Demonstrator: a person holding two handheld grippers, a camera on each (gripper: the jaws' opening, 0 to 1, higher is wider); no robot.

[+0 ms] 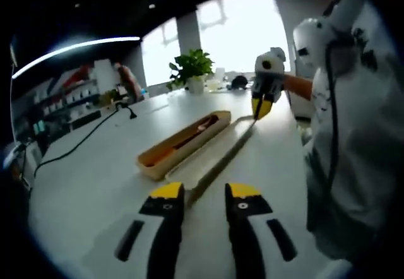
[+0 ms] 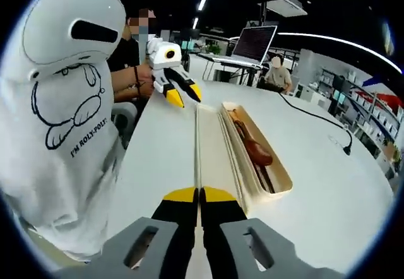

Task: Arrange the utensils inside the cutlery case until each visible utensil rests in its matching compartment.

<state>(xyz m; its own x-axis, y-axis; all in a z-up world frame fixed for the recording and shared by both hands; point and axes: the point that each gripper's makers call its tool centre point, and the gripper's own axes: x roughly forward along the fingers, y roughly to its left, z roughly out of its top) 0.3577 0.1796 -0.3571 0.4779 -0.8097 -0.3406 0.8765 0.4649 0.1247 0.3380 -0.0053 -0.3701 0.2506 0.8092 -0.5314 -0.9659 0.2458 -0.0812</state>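
I'm pinching the lid's point(image 2: 211, 146) near end with my right gripper point(image 2: 200, 197); my left gripper point(image 1: 205, 194) is spread at its far end, lid lying lengthwise beside the case point(image 2: 278, 178).

The person's white T-shirt point(image 2: 69, 121) has black letters under a cartoon drawing. They say "I'M ROLY-POLY". No other words can be read.

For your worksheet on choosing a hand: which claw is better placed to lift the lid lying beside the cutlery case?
Probably the right claw: it looks shut on one end of the lid. The left claw is open at the other end, beside the cutlery case.
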